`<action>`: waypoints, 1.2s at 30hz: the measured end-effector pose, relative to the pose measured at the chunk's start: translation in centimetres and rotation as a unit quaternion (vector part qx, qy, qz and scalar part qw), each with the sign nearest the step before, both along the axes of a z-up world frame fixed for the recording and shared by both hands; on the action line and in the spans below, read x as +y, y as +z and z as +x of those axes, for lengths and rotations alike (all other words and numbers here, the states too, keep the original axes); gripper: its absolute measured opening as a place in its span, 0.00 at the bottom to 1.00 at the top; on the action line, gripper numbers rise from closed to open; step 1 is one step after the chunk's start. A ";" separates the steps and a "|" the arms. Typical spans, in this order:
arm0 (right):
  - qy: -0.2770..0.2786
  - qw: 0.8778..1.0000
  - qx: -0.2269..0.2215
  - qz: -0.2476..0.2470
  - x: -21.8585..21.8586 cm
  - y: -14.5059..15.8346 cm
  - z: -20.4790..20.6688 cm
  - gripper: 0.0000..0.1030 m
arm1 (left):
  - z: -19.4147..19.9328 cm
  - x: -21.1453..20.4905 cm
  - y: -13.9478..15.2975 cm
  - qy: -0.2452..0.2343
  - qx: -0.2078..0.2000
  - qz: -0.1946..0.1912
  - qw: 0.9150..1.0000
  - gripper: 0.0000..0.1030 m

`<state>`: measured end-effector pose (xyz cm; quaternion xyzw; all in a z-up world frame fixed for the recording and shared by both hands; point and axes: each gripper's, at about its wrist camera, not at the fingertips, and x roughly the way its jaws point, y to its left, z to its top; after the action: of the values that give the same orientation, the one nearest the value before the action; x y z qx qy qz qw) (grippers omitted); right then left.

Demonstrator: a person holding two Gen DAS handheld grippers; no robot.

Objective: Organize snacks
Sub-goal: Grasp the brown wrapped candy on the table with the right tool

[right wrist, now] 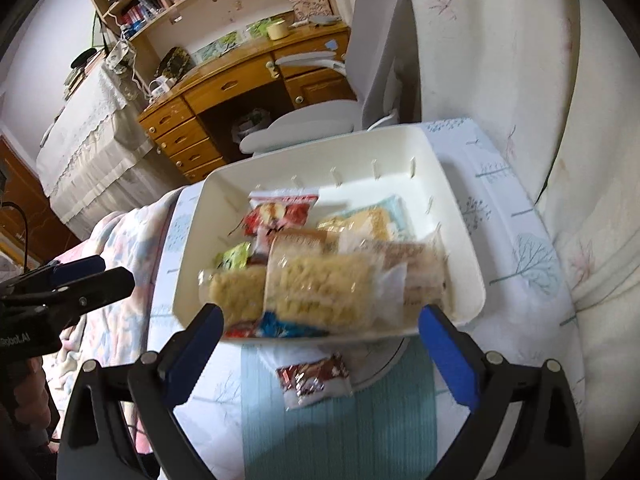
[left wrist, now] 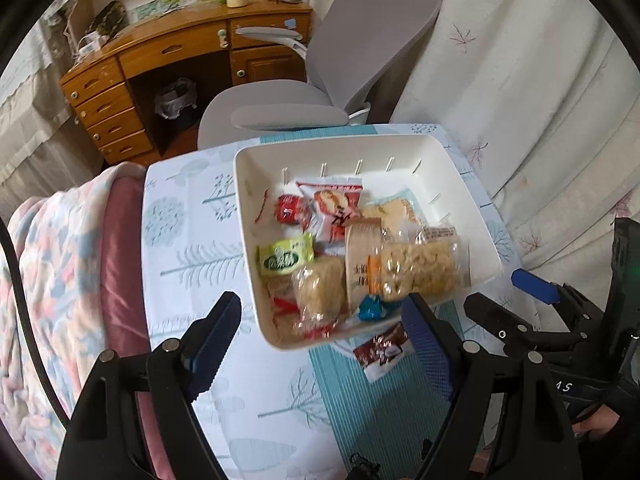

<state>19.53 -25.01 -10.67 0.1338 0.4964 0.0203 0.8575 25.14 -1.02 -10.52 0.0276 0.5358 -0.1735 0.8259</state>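
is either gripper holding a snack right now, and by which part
Nothing is held: the left gripper and right gripper are both open and empty.

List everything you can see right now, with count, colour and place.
basket: one, white, on the table, full of snacks
green packet: one, in the basket, left side
red packets: at least two, in the basket, far end
clear-wrapped puffed snacks: at least two, pale yellow, in the basket, near end
brown-and-white packet: one, on the tablecloth, outside the basket, near side
tablecloth: one, white with teal trees, over the table
chair: one, grey, beyond the table
desk: one, wooden, far left
left gripper: open, empty
right gripper: open, empty
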 end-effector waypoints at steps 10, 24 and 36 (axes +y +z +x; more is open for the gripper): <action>0.050 0.996 0.075 -0.007 1.8 -5.2 -1.0 0.96 | -5.0 2.8 -1.5 0.087 0.030 0.010 0.996 0.79; 0.113 0.984 0.115 -0.070 3.6 -13.3 -0.8 0.87 | -9.8 5.0 -6.2 0.180 0.098 0.068 0.976 0.79; 0.151 0.977 0.115 -0.099 5.0 -14.5 0.1 0.62 | -10.2 4.6 -7.3 0.183 0.121 0.110 0.969 0.79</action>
<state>19.59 -20.01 -25.21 -0.0269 0.6058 0.0843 0.7907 14.90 3.56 -17.84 -0.0019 0.6438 0.0387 0.7642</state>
